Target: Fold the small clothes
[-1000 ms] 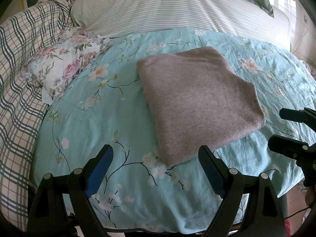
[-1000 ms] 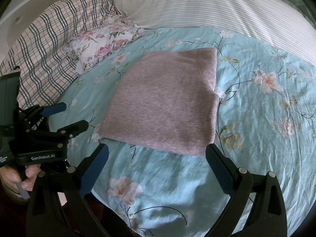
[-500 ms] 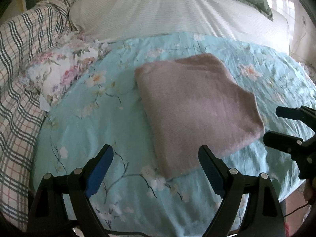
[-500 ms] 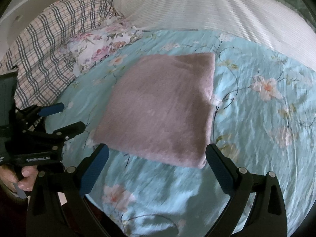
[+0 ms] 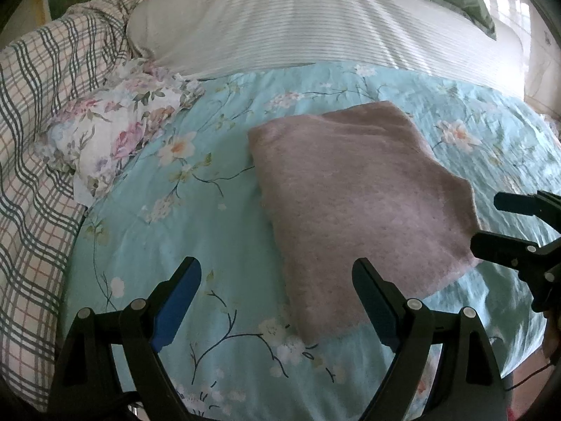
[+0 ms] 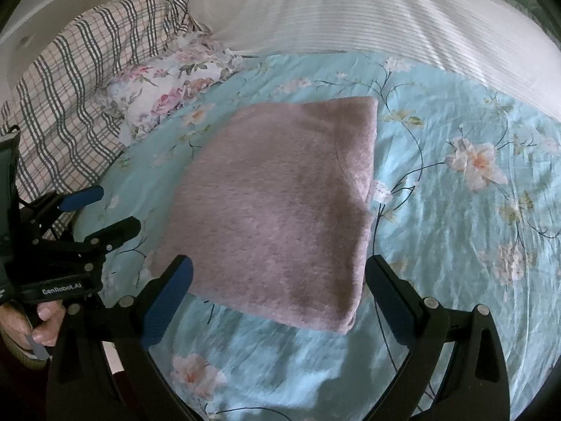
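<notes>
well, going left to right: a checked blanket (image 5: 31, 147) bunches along the far left, then a flowered cloth (image 5: 115, 137) lies crumpled beside it, and right of that the pink garment (image 5: 354, 207) sits near the middle of the blue sheet (image 5: 168, 238), with a striped pillow (image 5: 298, 21) on the far side.

the folding looks about finished — the garment is already a compact, thick rectangle with several layers stacked, edges roughly lined up, one near corner showing its layered edge. what may be left is only a tidy-up or moving it aside; i see no other small clothes waiting, unless the flowered cloth is one, which i cannot tell.

the left gripper (image 5: 277, 301) hovers above the sheet at the garment's near left corner, its fingers spread wide and holding nothing. the right gripper (image 6: 280, 291) hangs over the garment's near edge, likewise spread wide and empty — not touching the fabric.

the fabric looks soft, fuzzy and fairly flat.
</notes>
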Action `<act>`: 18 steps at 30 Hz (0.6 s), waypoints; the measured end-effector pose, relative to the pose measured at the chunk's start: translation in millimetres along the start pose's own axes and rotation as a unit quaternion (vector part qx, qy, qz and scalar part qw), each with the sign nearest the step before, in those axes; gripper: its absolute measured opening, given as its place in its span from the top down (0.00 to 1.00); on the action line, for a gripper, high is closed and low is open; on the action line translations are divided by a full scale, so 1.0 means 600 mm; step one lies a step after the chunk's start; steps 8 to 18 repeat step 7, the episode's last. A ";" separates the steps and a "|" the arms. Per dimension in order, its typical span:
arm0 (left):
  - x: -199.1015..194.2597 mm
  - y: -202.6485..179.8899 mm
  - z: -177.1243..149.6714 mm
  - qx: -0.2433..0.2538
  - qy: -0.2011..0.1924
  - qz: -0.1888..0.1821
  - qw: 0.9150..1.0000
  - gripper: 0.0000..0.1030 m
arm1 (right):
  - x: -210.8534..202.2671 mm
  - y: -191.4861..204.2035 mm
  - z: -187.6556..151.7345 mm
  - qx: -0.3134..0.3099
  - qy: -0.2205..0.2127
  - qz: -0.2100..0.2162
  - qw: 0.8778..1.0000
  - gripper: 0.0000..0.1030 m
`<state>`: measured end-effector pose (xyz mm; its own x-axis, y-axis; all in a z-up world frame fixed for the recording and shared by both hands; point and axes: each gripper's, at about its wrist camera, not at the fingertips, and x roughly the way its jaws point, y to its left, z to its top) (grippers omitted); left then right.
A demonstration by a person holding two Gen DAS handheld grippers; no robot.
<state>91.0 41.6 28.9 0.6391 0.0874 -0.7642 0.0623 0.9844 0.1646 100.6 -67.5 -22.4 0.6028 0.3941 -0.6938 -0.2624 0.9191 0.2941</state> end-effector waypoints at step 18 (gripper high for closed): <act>0.007 -0.007 0.000 0.003 0.002 -0.001 1.000 0.14 | 0.018 -0.008 0.005 0.000 0.012 0.004 1.000 0.04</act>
